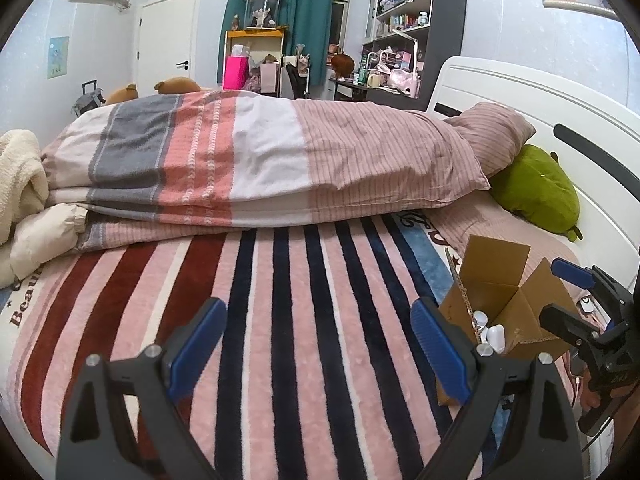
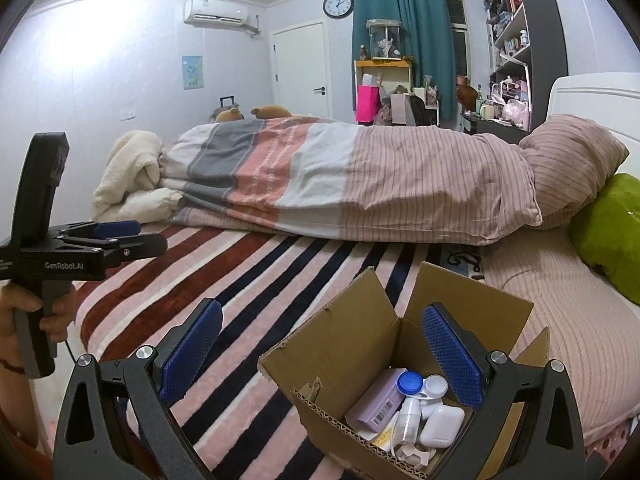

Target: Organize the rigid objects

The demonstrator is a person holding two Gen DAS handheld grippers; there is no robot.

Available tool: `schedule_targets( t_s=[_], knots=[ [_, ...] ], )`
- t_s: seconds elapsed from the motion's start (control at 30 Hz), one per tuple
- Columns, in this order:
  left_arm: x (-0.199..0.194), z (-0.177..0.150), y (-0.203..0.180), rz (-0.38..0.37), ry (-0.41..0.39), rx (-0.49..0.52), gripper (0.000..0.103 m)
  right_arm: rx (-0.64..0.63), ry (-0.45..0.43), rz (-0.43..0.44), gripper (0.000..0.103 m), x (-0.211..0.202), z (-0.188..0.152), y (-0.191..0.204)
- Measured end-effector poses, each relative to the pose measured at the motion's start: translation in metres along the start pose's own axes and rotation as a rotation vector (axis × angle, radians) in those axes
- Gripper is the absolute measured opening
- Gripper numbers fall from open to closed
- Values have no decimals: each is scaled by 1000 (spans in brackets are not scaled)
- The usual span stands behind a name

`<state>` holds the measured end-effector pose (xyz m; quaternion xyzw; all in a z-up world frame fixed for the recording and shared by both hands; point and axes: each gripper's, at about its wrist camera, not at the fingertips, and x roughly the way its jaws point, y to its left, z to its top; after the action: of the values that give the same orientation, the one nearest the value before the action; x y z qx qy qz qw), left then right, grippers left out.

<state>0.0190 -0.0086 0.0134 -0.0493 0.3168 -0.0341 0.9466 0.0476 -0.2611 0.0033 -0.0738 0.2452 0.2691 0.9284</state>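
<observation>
On the bed's striped blanket (image 1: 304,320), near the headboard end, sits the cardboard box (image 2: 340,364), flaps up so drops go straight in. It already holds an earbud case (image 2: 442,426), purple carton (image 2: 376,400), blue-capped lens case (image 2: 410,382), small bottle (image 2: 408,420). Right gripper (image 2: 322,348) hangs over its near corner, jaws wide, empty. Left gripper (image 1: 318,348) wide too, over bare blanket. Looks like sorting's basically done.

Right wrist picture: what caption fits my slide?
Open right gripper above a cardboard box of small items on the striped blanket.
</observation>
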Motion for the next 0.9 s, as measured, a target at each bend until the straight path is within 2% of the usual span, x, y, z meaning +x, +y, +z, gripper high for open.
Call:
schedule_targets(
  t_s=[0.9],
  knots=[
    [0, 0, 5, 10, -1, 6, 92, 17, 8, 2, 101, -1, -4, 1]
  ],
)
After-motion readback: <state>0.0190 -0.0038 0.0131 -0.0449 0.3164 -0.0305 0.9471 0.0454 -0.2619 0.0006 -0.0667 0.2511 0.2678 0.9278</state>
